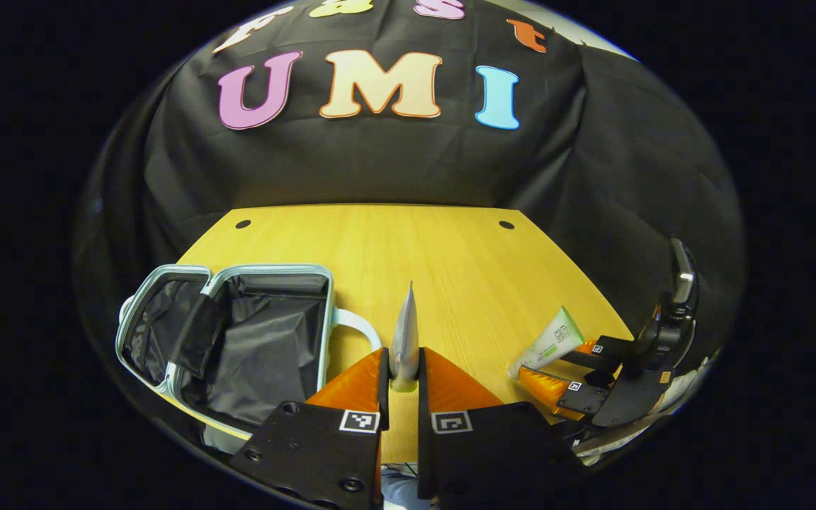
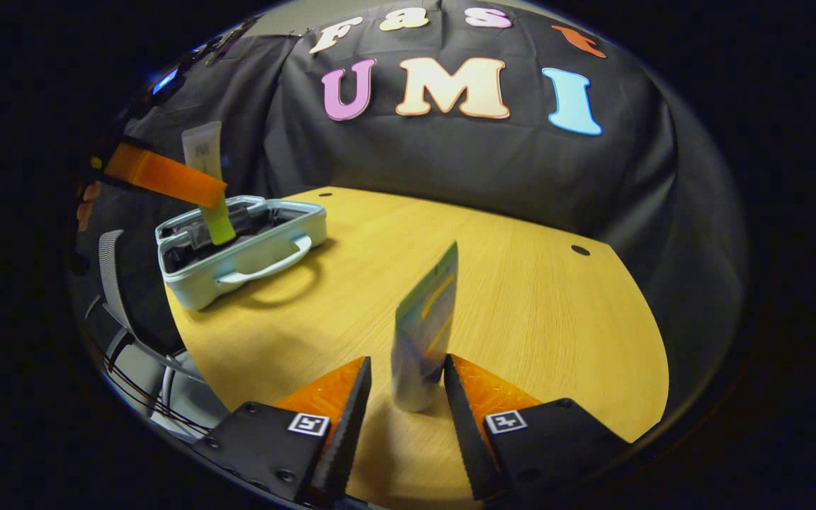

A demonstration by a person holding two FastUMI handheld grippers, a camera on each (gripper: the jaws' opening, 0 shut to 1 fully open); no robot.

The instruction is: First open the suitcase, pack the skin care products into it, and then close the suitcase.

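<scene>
**Now both grippers hold tubes, suitcase lies open**

Overhead, the left gripper [image 1: 402, 386] reaches level above the open suitcase [image 1: 238, 333], its jaws clamped on a pale tube with a green cap [image 2: 208, 185], cap pointing down. Over the wooden surface [image 2: 521, 319], near its front edge, the right gripper [image 2: 408, 397] has narrow jaws flanking a second tube [image 2: 423, 329] that stands upright; contact on both sides is unclear.

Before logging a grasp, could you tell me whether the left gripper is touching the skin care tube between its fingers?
Touching. The left gripper view shows both fingers of the left gripper pressed against the skin care tube, no gap.
</scene>
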